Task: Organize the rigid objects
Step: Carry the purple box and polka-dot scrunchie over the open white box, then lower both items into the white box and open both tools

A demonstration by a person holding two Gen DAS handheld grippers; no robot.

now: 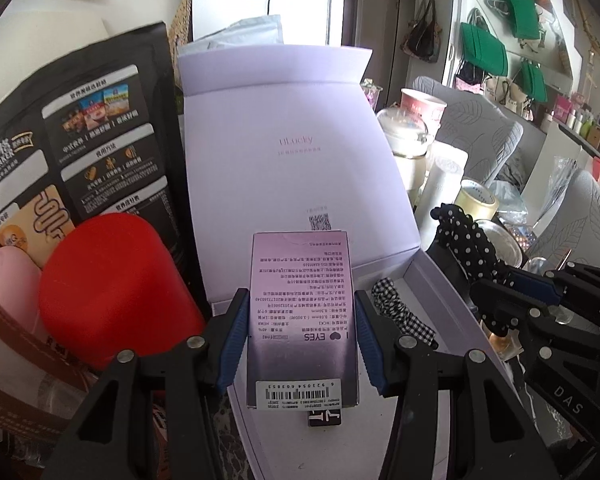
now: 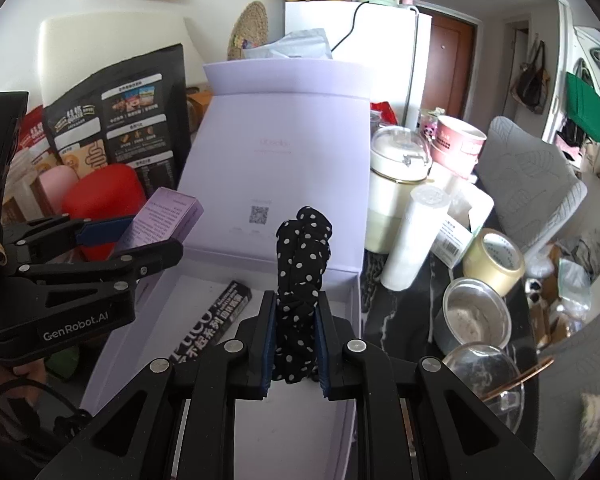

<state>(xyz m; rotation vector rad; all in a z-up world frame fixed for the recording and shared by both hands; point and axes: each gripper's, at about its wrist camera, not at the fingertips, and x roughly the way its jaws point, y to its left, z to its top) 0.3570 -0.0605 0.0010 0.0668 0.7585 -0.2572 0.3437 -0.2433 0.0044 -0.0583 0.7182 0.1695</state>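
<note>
My left gripper (image 1: 302, 320) is shut on a small purple "EYES" carton (image 1: 303, 312), held above the open lilac gift box (image 1: 436, 280). The carton also shows in the right wrist view (image 2: 168, 220), with the left gripper (image 2: 140, 236) over the box's left wall. My right gripper (image 2: 296, 320) is shut on a black polka-dot hair scrunchie (image 2: 302, 264), held above the box (image 2: 352, 296). The scrunchie shows in the left wrist view (image 1: 464, 240). Inside the box lie a black printed carton (image 2: 220, 316) and a checked scrunchie (image 1: 400, 312).
A red cylinder (image 1: 112, 292), a pink item (image 1: 8, 280) and a black Quaker bag (image 1: 72, 152) stand left of the box. To the right are a white jar (image 2: 396, 176), a white tube (image 2: 416, 232), a tape roll (image 2: 496, 260), a metal tin (image 2: 476, 312) and glass bowl (image 2: 488, 364).
</note>
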